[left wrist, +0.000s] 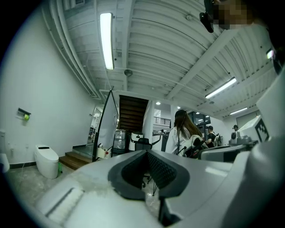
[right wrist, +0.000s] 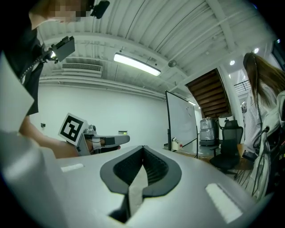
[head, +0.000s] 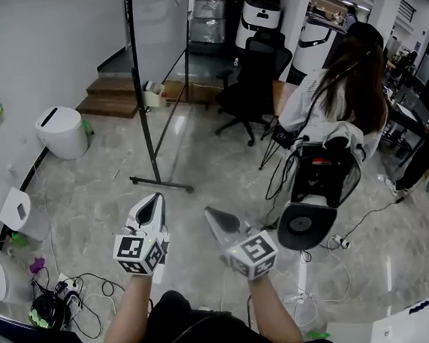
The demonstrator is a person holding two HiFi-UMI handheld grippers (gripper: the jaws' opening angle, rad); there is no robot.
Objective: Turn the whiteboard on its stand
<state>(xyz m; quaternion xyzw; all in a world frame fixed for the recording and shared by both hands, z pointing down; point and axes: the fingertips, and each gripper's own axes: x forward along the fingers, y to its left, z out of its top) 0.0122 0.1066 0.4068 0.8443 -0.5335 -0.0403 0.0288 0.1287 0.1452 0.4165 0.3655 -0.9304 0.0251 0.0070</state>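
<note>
The whiteboard (head: 156,22) stands on its black wheeled stand (head: 160,181) a few steps ahead, seen almost edge-on in the head view. It also shows in the left gripper view as a tall panel (left wrist: 106,129) and in the right gripper view as a white panel (right wrist: 181,119). My left gripper (head: 155,201) and right gripper (head: 212,213) hover side by side low in front of me, well short of the stand. Both are shut with nothing between their jaws, which meet at the tips (left wrist: 146,152) (right wrist: 143,147). Neither touches the board.
A white bin (head: 61,131) stands by the left wall, with wooden steps (head: 115,93) behind the board. A seated person (head: 342,90), a black office chair (head: 254,73) and a black cart (head: 318,187) fill the right. Cables (head: 71,288) lie on the floor at lower left.
</note>
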